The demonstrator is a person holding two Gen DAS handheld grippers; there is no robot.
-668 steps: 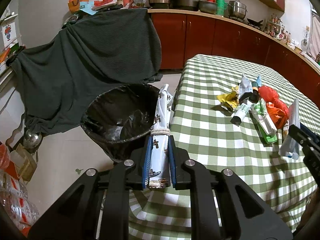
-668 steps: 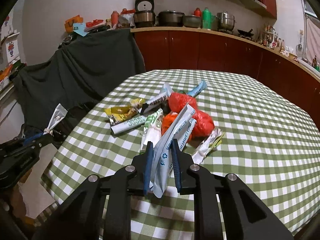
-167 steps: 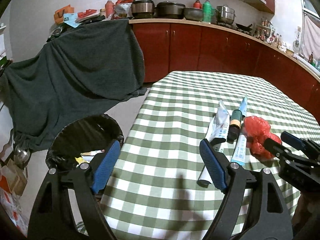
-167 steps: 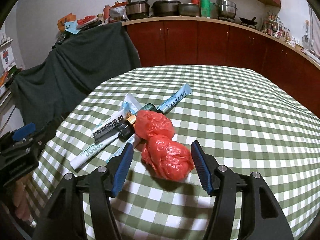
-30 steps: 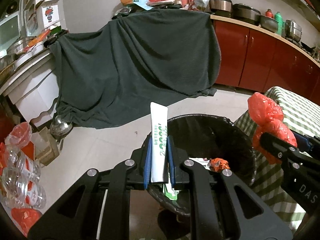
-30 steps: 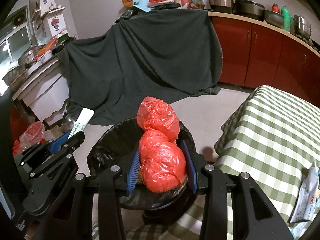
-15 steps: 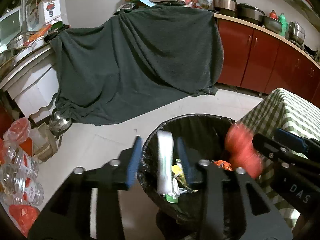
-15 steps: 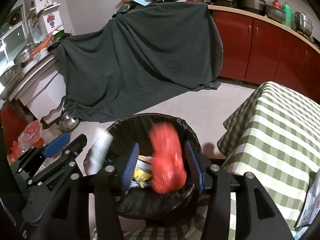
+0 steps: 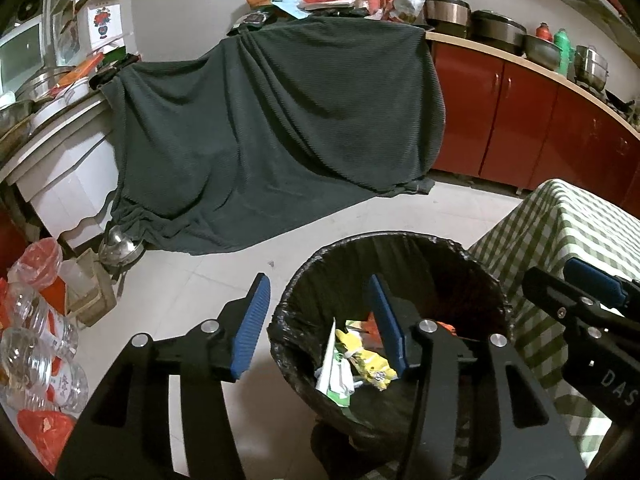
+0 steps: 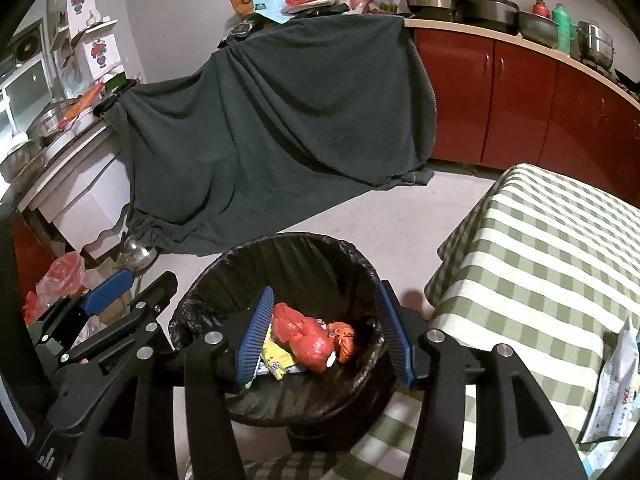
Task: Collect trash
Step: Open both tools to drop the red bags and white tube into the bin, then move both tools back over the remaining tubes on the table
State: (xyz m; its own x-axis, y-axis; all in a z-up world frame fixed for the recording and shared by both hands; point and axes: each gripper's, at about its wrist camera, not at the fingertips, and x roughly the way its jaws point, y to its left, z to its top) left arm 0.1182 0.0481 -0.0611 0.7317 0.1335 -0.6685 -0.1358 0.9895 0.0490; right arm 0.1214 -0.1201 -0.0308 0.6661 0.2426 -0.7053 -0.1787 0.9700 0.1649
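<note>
Both grippers hang over the bin (image 10: 280, 264): left gripper (image 9: 320, 324) fingers opening, empty; right gripper (image 10: 326, 334) fingers apart, empty. Red bag (image 10: 304, 336) lies inside, half hidden among wrappers. Tabletop (image 10: 540, 248) is cut off.

The left gripper (image 9: 318, 322) points steeply downward, its two blue-padded fingers (image 9: 251, 322) spread apart and nothing between the jaws; the jaws are opening at this moment. Its black finger arms splay outward from the lower edge of the view, each marked by silver bolts.

The right gripper (image 10: 326, 330) is tilted down at much the same angle, just beside the left one. Its jaws stand parted as well, the ribbed blue pads (image 10: 256, 336) facing each other across an empty gap. In the left wrist view the right gripper's black body reaches in from the right edge.
</note>
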